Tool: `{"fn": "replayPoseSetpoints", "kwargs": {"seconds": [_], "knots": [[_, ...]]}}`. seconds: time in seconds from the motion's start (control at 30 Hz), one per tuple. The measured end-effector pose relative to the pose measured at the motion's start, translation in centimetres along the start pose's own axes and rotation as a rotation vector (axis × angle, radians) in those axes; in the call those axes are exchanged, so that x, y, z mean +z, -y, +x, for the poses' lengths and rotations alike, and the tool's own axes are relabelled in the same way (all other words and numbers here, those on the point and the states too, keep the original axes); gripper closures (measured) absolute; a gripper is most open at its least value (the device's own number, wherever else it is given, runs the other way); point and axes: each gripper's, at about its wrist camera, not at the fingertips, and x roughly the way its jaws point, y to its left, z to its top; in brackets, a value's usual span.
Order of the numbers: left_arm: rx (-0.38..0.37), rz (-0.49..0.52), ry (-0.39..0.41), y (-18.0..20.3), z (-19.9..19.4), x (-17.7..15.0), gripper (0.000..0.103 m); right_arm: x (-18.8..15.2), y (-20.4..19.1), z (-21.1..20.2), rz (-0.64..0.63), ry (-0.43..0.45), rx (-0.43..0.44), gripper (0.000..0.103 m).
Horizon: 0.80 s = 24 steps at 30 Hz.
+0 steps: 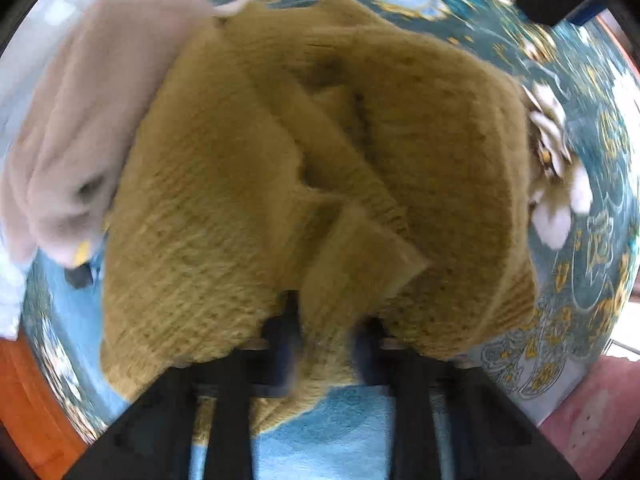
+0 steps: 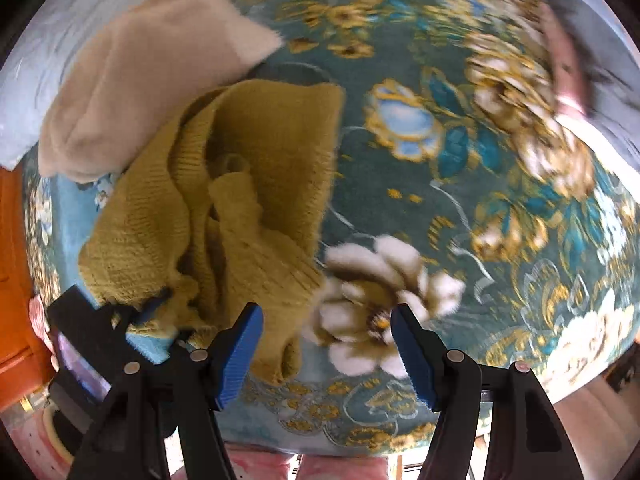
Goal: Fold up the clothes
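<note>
A mustard knitted sweater lies bunched on a teal floral blanket. My left gripper is shut on a fold of the sweater's near edge, with fabric between its blue pads. In the right wrist view the same sweater lies crumpled at the left, and the left gripper shows at its lower left edge. My right gripper is open and empty, its blue pads wide apart over the blanket, just right of the sweater's near end.
A beige fleece garment lies beside the sweater on the far left, touching it; it also shows in the right wrist view. White bedding lies beyond. An orange wooden edge is at the left.
</note>
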Motion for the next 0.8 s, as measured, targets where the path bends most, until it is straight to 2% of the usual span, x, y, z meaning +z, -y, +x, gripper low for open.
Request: {"fn": "replayPoseSetpoints", "kwargs": {"seconds": [0.2,0.27,0.37,0.43,0.47,0.5,0.53,0.57,0.7,0.8], "knots": [[-0.108,-0.438,0.095,-11.0,-4.7,-4.0,0.086,2.8,-3.0,3.5,-0.086,-0.057,0.01,0.032],[-0.123,-0.607,0.117,-14.2,-5.8,-5.8,0.086,3.3,-3.6,4.9,-0.097,-0.086,0.013,0.031],[-0.136,-0.798,0.129,-18.6,-6.2,-8.2,0.086,3.7,-4.0,7.0,-0.078,-0.13,-0.001,0.031],[-0.148,-0.891,0.128,-21.1,-6.0,-8.7,0.086,3.5,-4.2,7.5,-0.063,-0.148,-0.003,0.034],[-0.152,-0.92,0.131,-21.5,-5.9,-8.8,0.086,3.2,-4.4,7.3,-0.059,-0.148,-0.001,0.038],[-0.157,-0.944,0.135,-21.7,-5.9,-8.9,0.086,3.0,-4.6,6.9,-0.065,-0.143,-0.002,0.057],[-0.162,-0.968,0.139,-21.9,-5.9,-9.0,0.086,2.8,-4.8,6.4,-0.071,-0.137,-0.004,0.083],[-0.162,-0.974,0.143,-21.8,-6.0,-8.9,0.086,2.6,-5.0,5.6,-0.076,-0.119,0.005,0.089],[-0.16,-0.976,0.162,-21.5,-6.7,-8.3,0.086,1.6,-5.3,1.5,-0.084,-0.022,0.037,0.093],[-0.156,-0.972,0.149,-21.3,-7.2,-8.0,0.085,0.8,-4.9,-1.9,-0.063,0.037,0.119,0.093]]}}
